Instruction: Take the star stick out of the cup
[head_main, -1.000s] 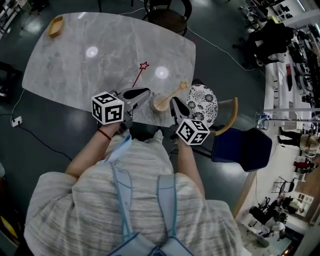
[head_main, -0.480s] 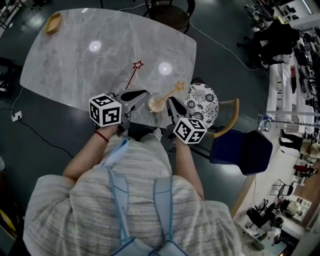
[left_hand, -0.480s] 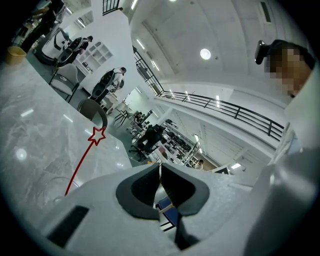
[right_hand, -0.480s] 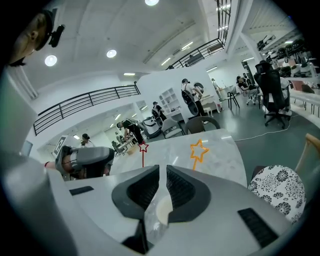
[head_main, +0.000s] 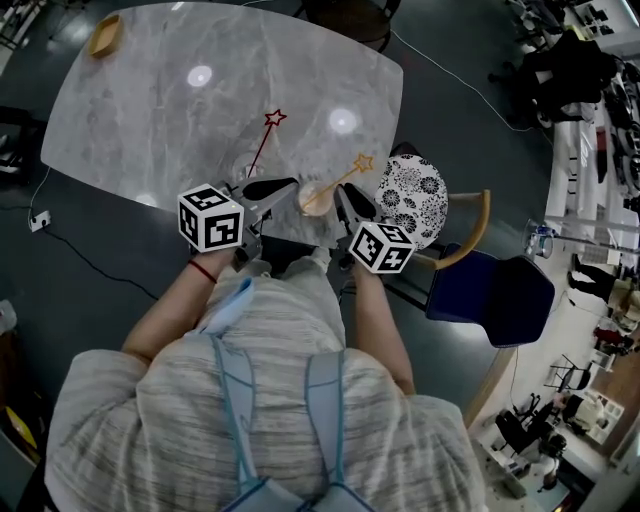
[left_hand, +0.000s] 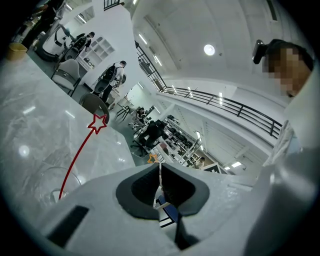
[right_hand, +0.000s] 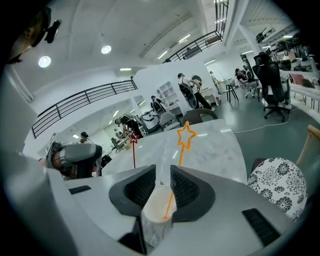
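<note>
A paper cup (head_main: 318, 199) stands at the table's near edge with a yellow star stick (head_main: 363, 162) leaning out of it to the right. My right gripper (head_main: 343, 198) is right beside it. In the right gripper view the cup's rim (right_hand: 159, 200) shows in the gap of the gripper (right_hand: 162, 172), whose jaws are opening, and the yellow star (right_hand: 186, 136) rises above them. A red star stick (head_main: 273, 118) stands in a clear glass (head_main: 250, 172). My left gripper (head_main: 290, 184) is shut and empty next to the glass (left_hand: 47, 182).
The grey marble table (head_main: 150, 110) carries a small wooden bowl (head_main: 104, 35) at its far left corner. A chair with a patterned round cushion (head_main: 412, 195) and a blue chair (head_main: 490, 285) stand to the right. A cable lies on the floor at left.
The head view has drifted slightly. Both grippers, the cup and the glass keep their places at the table's near edge.
</note>
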